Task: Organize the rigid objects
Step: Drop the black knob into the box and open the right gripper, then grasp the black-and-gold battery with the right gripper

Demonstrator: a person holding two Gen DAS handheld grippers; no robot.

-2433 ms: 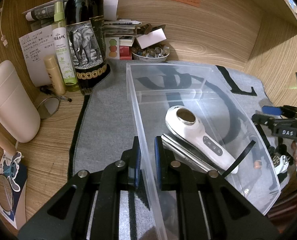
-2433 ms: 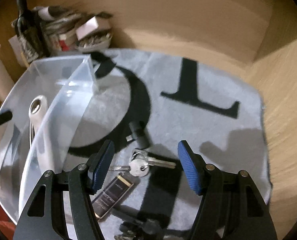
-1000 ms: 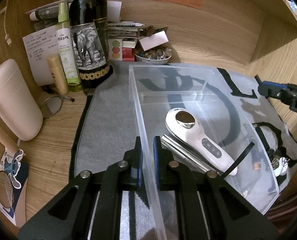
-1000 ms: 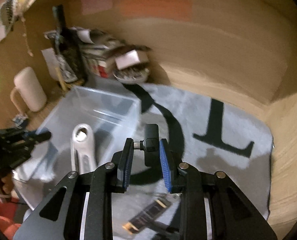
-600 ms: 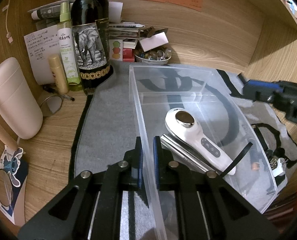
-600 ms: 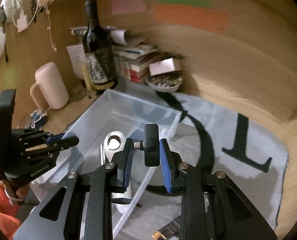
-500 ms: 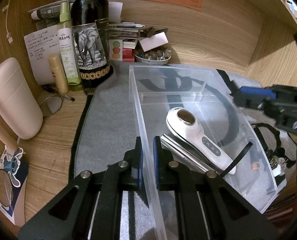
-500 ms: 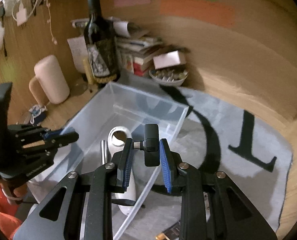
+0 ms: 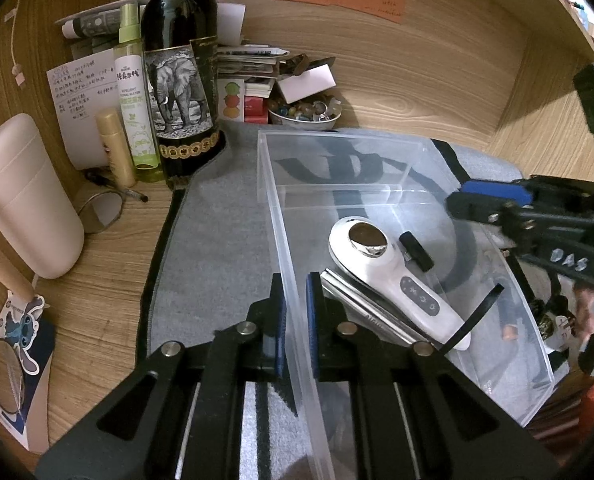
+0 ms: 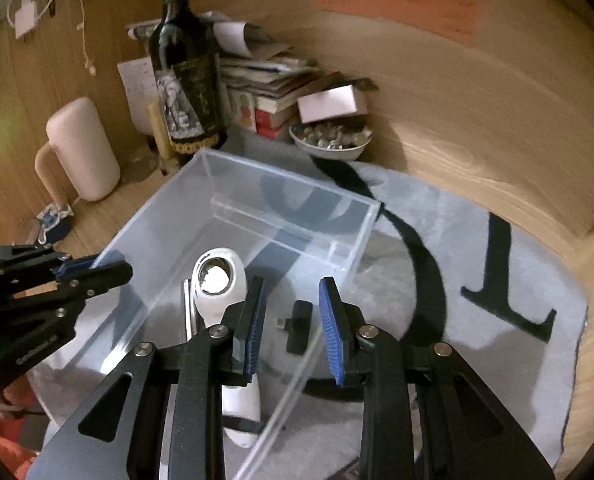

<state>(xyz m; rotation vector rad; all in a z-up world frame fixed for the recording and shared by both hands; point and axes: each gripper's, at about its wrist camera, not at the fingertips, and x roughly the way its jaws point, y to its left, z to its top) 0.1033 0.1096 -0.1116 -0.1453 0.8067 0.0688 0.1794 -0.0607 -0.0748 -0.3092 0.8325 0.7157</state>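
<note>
A clear plastic box (image 9: 337,138) (image 10: 289,178) stands on the grey mat. My left gripper (image 9: 295,292) (image 10: 97,268) is shut on the box's near left wall. Inside lie a white handheld device (image 9: 393,280) (image 10: 217,276), a flat silver item (image 9: 361,308) under it, and a small black adapter (image 9: 416,251) (image 10: 299,326) beside the device's head. My right gripper (image 10: 292,292) (image 9: 489,204) hovers over the box's right side. Its jaws are opening; the adapter shows between the pads but below them, touching neither.
A dark wine bottle (image 9: 181,72), green spray bottle (image 9: 133,92), pink mug (image 9: 21,200), stacked books and a bowl of beads (image 9: 305,114) crowd the back left. Keys (image 9: 553,324) lie on the grey lettered mat (image 10: 477,240) right of the box. Wooden walls enclose the nook.
The right gripper picked the black adapter off the mat and carried it over the box; its jaws have now parted and the adapter lies inside. The left gripper kept its hold.
</note>
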